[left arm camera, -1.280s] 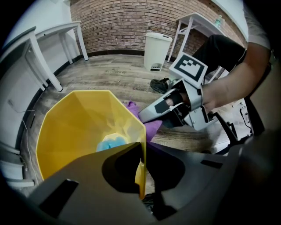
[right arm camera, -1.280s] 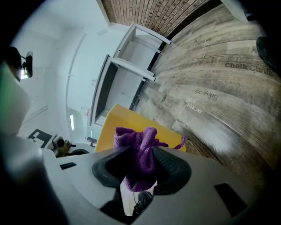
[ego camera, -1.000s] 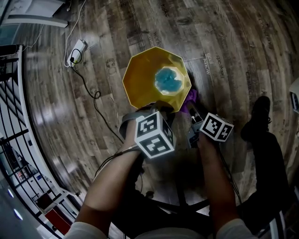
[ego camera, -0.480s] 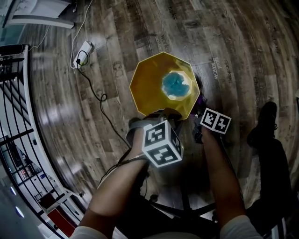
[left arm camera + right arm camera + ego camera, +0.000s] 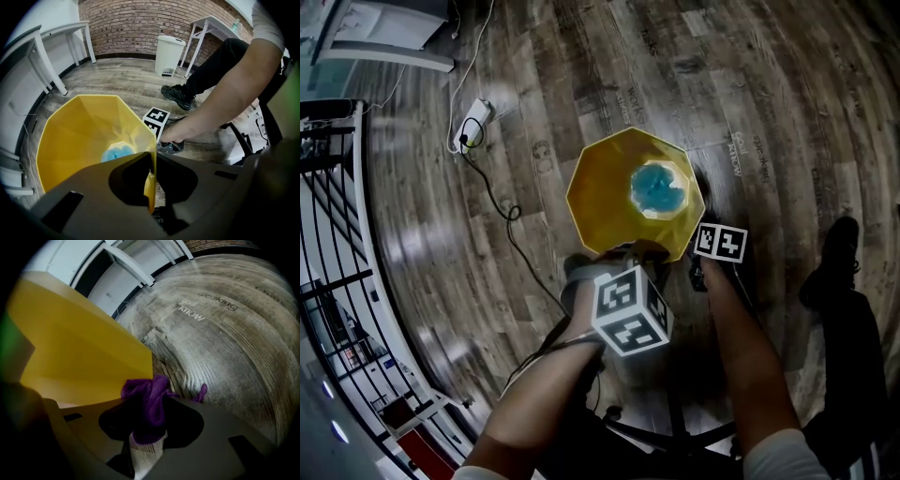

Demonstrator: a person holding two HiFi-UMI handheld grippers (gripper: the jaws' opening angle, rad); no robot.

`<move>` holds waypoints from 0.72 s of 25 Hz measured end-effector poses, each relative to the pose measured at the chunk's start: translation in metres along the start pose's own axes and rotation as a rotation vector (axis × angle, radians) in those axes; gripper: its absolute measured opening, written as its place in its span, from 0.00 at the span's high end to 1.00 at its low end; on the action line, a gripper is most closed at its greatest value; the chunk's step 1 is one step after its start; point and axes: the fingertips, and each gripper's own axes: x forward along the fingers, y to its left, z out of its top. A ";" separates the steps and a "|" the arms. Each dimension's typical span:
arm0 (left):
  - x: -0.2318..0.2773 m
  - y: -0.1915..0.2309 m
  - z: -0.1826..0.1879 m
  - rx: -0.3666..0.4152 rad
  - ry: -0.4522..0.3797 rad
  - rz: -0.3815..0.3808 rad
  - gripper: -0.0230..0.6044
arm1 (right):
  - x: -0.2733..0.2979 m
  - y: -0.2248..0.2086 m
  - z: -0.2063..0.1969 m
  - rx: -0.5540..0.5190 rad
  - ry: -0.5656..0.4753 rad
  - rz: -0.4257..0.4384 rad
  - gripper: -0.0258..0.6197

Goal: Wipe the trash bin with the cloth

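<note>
Cloth (image 5: 146, 401), pinched in my right hand-held gripper (image 5: 147, 437), now sits lower against the outer wall of the trash bin (image 5: 605, 192) than a second ago, while my left hand-held gripper (image 5: 150, 187) clamps its near rim, so wiping seems underway.

In the head view the marker cube (image 5: 632, 322) on your left gripper (image 5: 151, 187) covers its jaws, and your cloth (image 5: 147, 401) lies out of sight behind the trash bin (image 5: 619, 197) rim. The pale blue thing (image 5: 657, 187) at the bin's bottom is too blurred to name.
</note>
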 end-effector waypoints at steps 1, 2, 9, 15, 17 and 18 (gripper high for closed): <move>0.001 0.000 -0.001 -0.008 0.001 0.002 0.93 | 0.001 0.000 0.000 -0.018 0.008 -0.006 0.74; 0.002 0.000 -0.002 -0.019 0.004 0.003 0.93 | 0.001 -0.001 0.000 -0.032 0.015 -0.011 0.74; 0.003 0.008 0.004 -0.102 -0.005 0.033 0.93 | -0.040 0.002 0.014 -0.011 -0.067 0.004 0.74; 0.005 0.012 0.022 -0.271 -0.090 0.027 0.93 | -0.095 0.019 0.019 0.057 -0.160 0.071 0.74; -0.001 0.009 0.035 -0.320 -0.168 -0.027 0.91 | -0.113 0.027 0.022 0.074 -0.190 0.089 0.74; -0.005 0.006 0.039 -0.302 -0.191 -0.045 0.86 | -0.121 0.031 0.024 0.083 -0.205 0.097 0.74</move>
